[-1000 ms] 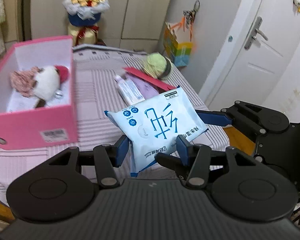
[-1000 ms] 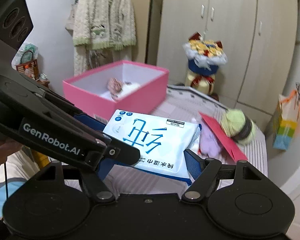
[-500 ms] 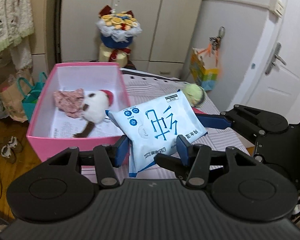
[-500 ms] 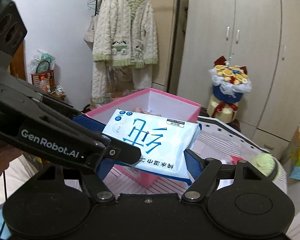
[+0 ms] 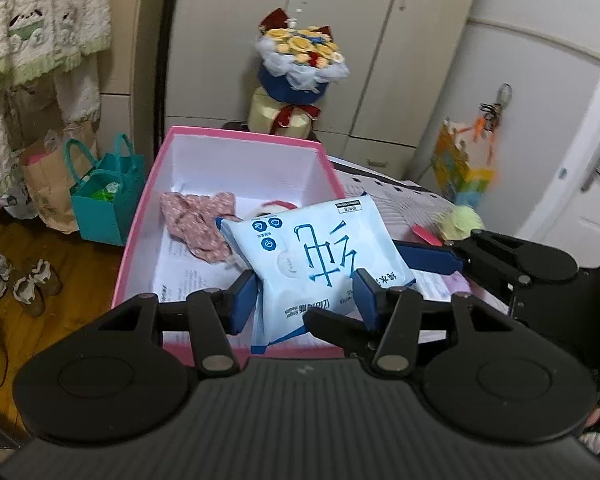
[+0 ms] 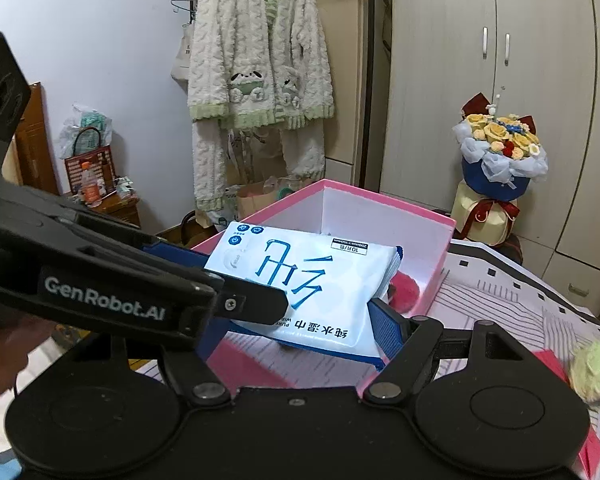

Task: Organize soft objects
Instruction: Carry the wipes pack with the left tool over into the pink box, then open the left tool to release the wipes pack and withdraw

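Observation:
A pale blue wet-wipes pack (image 5: 316, 256) with a big blue character is held in the air over the pink box (image 5: 236, 136). My left gripper (image 5: 304, 300) is shut on its near end. My right gripper (image 6: 296, 320) is shut on the same pack (image 6: 300, 280) from the other side; its fingers (image 5: 428, 258) show at the right in the left wrist view. Inside the box lie a pink floral cloth (image 5: 196, 220) and a plush toy with a red cap (image 5: 272, 208), partly hidden by the pack. A green yarn ball (image 5: 462, 222) lies on the striped bed cover.
The pink box (image 6: 440, 240) stands at the bed's corner. A red lid (image 5: 424, 236) lies by the yarn ball (image 6: 592, 368). A flower bouquet (image 5: 300, 60) stands behind the box. Teal and paper bags (image 5: 96, 200) and shoes (image 5: 16, 280) are on the floor at left.
Both grippers have carried the wipes pack from above the bed cover leftward to above the pink box. The grip on the pack has not changed.

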Available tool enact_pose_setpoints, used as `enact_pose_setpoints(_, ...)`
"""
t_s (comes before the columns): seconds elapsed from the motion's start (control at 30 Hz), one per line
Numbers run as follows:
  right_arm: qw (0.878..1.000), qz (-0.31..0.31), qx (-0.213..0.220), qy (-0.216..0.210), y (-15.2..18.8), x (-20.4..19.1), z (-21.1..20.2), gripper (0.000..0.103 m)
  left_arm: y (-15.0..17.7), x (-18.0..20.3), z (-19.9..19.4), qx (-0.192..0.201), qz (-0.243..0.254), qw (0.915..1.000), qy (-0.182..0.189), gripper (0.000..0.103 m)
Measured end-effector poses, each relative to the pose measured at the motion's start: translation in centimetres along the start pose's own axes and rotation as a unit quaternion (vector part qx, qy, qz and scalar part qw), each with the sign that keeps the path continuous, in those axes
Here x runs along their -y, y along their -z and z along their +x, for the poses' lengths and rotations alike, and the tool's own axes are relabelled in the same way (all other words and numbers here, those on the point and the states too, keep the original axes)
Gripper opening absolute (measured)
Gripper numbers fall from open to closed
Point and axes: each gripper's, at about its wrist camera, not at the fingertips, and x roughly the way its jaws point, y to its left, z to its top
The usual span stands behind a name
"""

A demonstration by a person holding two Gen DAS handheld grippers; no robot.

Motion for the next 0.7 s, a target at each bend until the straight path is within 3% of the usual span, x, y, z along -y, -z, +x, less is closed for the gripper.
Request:
enact_pose_setpoints(0.27, 0.999, 0.012, -0.029, -0.015, -0.9, 1.3, 5.0, 0.080, -1.5, -2.8, 4.1, -0.027, -0.020, 0.9993, -0.016, 0.050)
enact_pose_setpoints(0.47, 0.997, -0.042, -0.069, -0.018, -1.9, 1.1, 7.5, 0.079, -1.8, -4.8, 6.5, -0.060, -0.045, 0.9970, -0.016, 0.050)
enact_pose_setpoints(0.7, 0.992, -0.079, -0.093, -0.027, -2.5, 1.4, 8.8, 0.078, -1.3, -5.6, 7.4, -0.051, -0.065, 0.9962, -0.028, 0.052)
